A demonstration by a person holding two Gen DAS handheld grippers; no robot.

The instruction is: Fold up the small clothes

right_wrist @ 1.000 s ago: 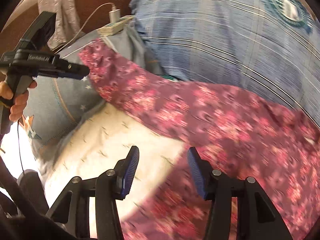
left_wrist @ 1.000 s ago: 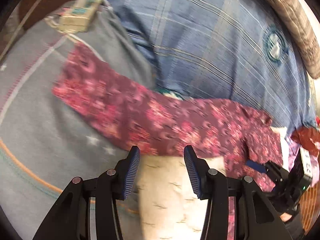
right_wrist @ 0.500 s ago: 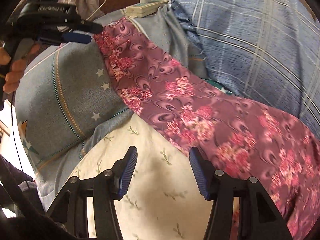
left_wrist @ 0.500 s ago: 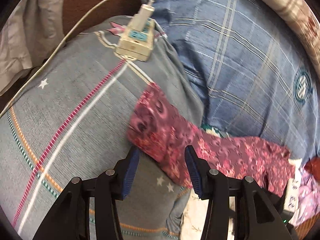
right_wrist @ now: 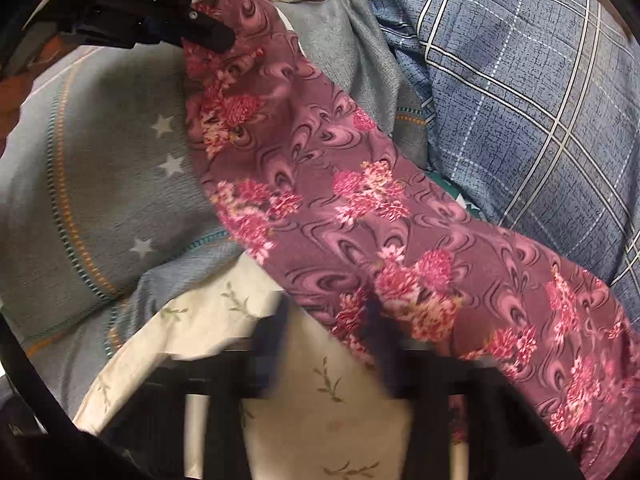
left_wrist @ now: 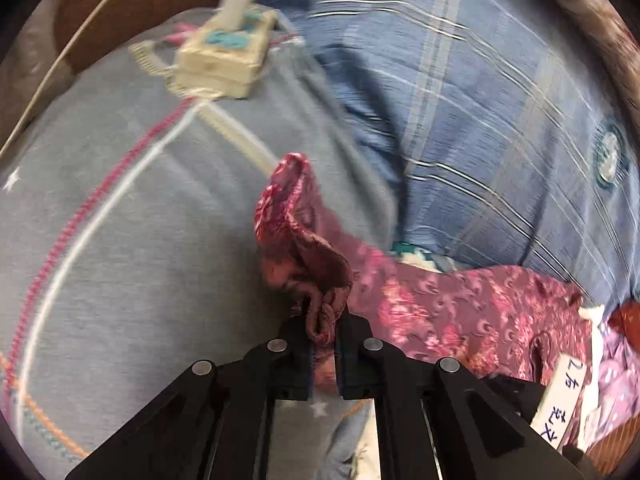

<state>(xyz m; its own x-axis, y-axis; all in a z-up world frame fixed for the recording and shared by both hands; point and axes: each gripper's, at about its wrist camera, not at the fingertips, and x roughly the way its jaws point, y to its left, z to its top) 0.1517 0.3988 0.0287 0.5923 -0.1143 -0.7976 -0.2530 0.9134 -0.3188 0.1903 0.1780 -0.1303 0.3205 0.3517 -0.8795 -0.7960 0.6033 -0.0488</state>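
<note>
Left wrist view: the left gripper (left_wrist: 323, 340) is pressed together on a bunched end of the long purple cloth with pink flowers (left_wrist: 440, 312). The end is pinched so it can be lifted & laid over, most likely for a fold. The cloth runs off to the right, across the grey pillow with stars and stripes (left_wrist: 120, 260) & below the blue checked pillow (left_wrist: 480, 120). A cream power strip w/ a plug (left_wrist: 224, 60) sits at the grey pillow's far edge, so little room is left that way. More open room is seen on the grey pillow's left part.

Right wrist view: the right gripper (right_wrist: 332, 344) is blurred; its jaws are closing, right at the near edge of the purple cloth. It cannot be told if cloth is pinched yet. The cloth is laid flat & slanted, from the far left corner of the grey pillow (right_wrist: 100, 184) down to the near right. The cream sheet with small leaves (right_wrist: 320, 420) lies under the gripper & gives free room there. The cloth's far end is held by the left gripper (right_wrist: 212, 36).
</note>
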